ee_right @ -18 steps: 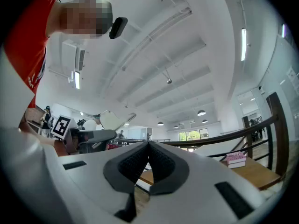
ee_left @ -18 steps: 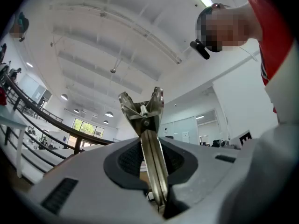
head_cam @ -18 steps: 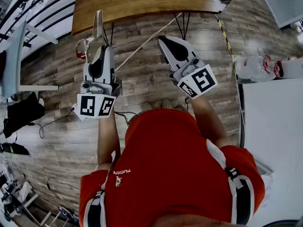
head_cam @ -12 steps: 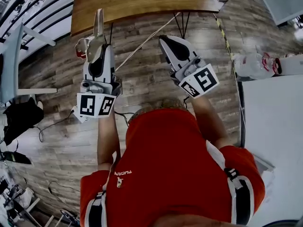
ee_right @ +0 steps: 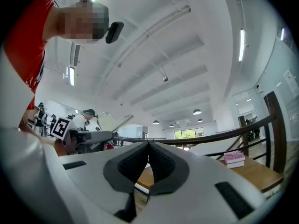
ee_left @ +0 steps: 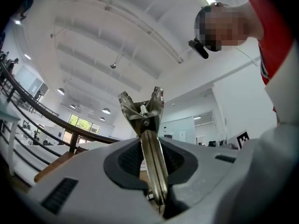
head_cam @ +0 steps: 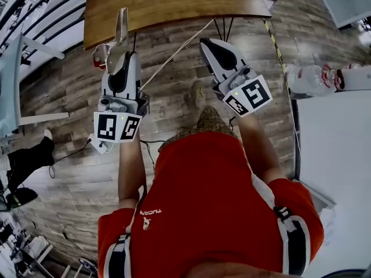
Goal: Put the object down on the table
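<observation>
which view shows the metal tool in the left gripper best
The left gripper view: the metal tool fills the centre, clamped between the jaws, forked tip clear. The head view shows a thin pale strip; the right gripper view shows it small at left.

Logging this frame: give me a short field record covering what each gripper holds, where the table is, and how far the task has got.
person: red shirt, one gripper in each hand
left gripper: shut on a metal hinged tool, its handles clamped between the jaws, head pointing away
right gripper: jaws together, nothing between them
table: wooden, ahead of both grippers
on table: pink box
floor: wood planks
task status: tool in the grip, not yet set on the table
</observation>
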